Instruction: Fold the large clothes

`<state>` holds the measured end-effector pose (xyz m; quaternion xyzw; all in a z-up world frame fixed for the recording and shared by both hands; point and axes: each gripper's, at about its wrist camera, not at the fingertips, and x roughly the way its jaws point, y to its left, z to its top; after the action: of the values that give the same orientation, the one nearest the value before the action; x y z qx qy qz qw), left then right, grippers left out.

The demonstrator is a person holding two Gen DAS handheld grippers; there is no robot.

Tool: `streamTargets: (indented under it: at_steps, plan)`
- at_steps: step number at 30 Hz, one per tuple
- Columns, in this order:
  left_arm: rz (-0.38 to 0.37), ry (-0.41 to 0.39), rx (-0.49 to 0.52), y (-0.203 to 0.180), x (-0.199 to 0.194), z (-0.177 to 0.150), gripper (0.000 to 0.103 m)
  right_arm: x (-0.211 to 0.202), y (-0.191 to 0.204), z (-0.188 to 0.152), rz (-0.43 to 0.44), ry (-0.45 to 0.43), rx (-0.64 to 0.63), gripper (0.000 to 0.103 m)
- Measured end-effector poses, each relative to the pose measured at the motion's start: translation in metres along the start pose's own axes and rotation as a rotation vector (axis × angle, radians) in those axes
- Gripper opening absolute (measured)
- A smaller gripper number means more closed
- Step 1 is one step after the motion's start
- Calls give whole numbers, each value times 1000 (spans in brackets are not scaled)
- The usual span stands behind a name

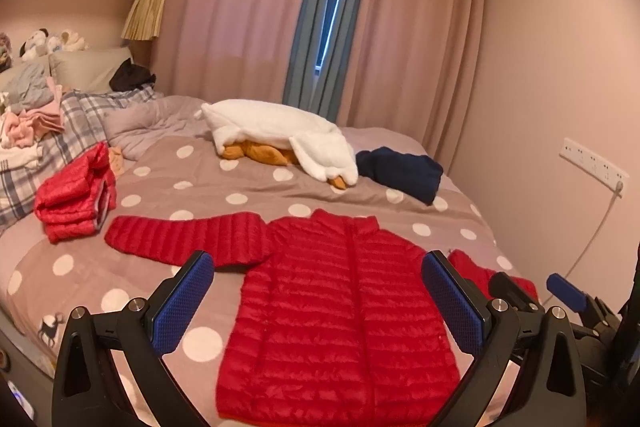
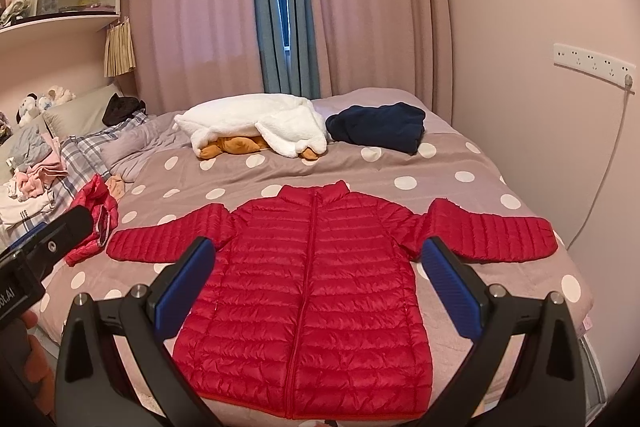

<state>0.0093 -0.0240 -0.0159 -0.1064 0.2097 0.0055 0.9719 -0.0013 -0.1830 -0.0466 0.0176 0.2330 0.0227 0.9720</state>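
A red quilted puffer jacket (image 2: 308, 291) lies flat and zipped on the polka-dot bed (image 2: 440, 171), front up, collar away from me, both sleeves spread sideways. It also shows in the left wrist view (image 1: 344, 311). My left gripper (image 1: 318, 291) is open and empty, held above the jacket's near part. My right gripper (image 2: 318, 283) is open and empty, held above the jacket's lower half. The right gripper also shows at the right edge of the left wrist view (image 1: 568, 297). The left gripper's body shows at the left edge of the right wrist view (image 2: 36, 251).
A folded red jacket (image 1: 76, 199) lies at the bed's left. A white fleece (image 2: 256, 127) over an orange plush and a folded navy garment (image 2: 380, 127) lie farther back. Loose clothes (image 2: 32, 171) and pillows sit at the left. A wall with a socket strip (image 2: 592, 65) borders the right.
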Motion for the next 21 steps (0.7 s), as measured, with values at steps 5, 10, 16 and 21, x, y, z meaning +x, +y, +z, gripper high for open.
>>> streamTargets:
  at_steps: [5, 10, 16, 21]
  plan:
    - [2, 8, 1, 1, 2, 1, 103, 1, 0, 0, 0, 5, 5, 103]
    - [10, 16, 2, 1, 6, 0, 103, 5, -1, -1, 2, 21, 10, 103]
    - [33, 19, 15, 1, 14, -3, 103, 14, -7, -3, 16, 28, 43, 103]
    - [1, 62, 8, 8, 39, -5, 103, 31, -20, -8, 23, 39, 100, 103]
